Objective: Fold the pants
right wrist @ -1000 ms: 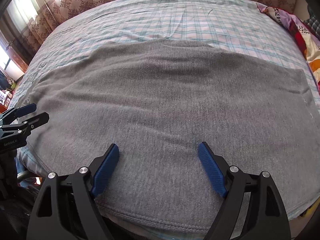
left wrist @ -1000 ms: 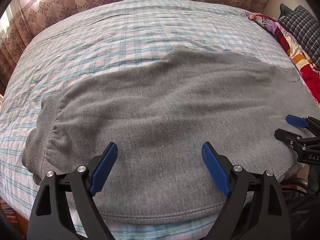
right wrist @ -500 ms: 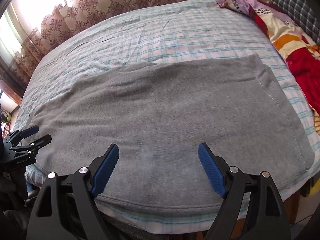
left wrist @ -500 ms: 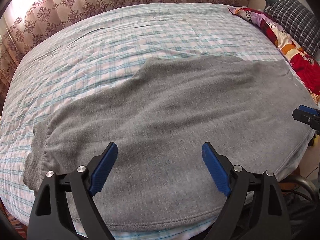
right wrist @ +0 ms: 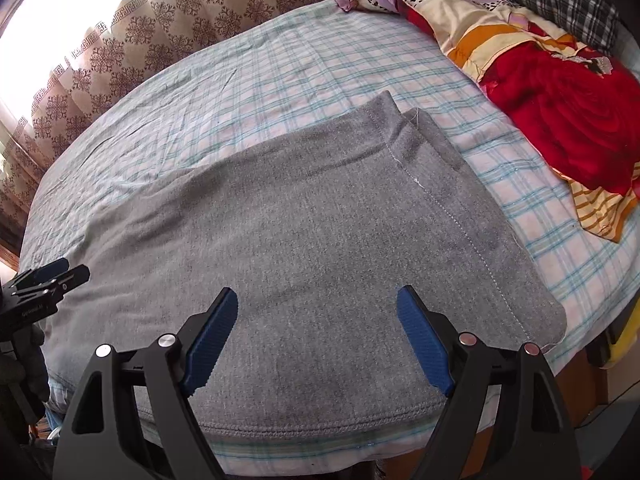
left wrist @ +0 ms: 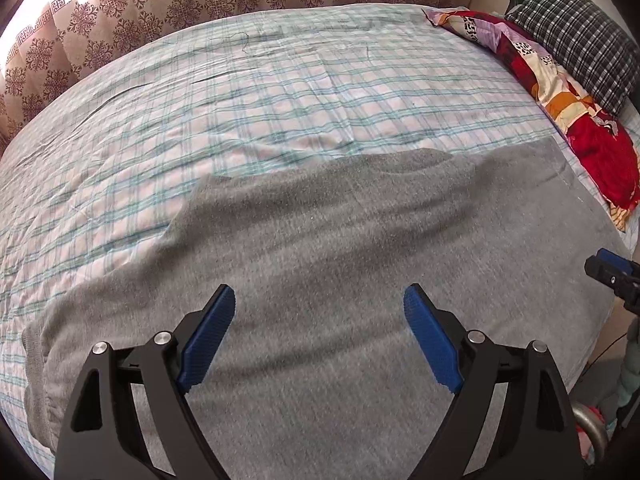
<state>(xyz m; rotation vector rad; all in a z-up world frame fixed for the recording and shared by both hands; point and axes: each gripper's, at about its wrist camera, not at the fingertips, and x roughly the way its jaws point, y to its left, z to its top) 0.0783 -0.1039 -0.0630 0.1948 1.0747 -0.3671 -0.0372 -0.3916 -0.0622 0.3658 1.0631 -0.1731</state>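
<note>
Grey pants (left wrist: 340,240) lie flat along the near edge of the bed, the two legs stacked. The ribbed waistband (left wrist: 34,376) is at the far left in the left wrist view. The stitched leg hems (right wrist: 452,200) are at the right in the right wrist view, where the pants (right wrist: 300,220) fill the middle. My left gripper (left wrist: 318,336) is open and empty above the waist half. My right gripper (right wrist: 316,336) is open and empty above the leg half. Each gripper shows in the other's view, the right (left wrist: 612,276) and the left (right wrist: 44,280).
The bed has a plaid sheet (left wrist: 260,92). A red and patterned blanket (right wrist: 560,92) and a dark checked pillow (left wrist: 580,36) lie at the right end. A patterned curtain (left wrist: 180,4) hangs behind the bed. The bed's near edge (right wrist: 320,448) is just below my grippers.
Both grippers have pulled back and risen from the pants, still open. The right gripper has swung right, bringing the leg hems and the red blanket into view.
</note>
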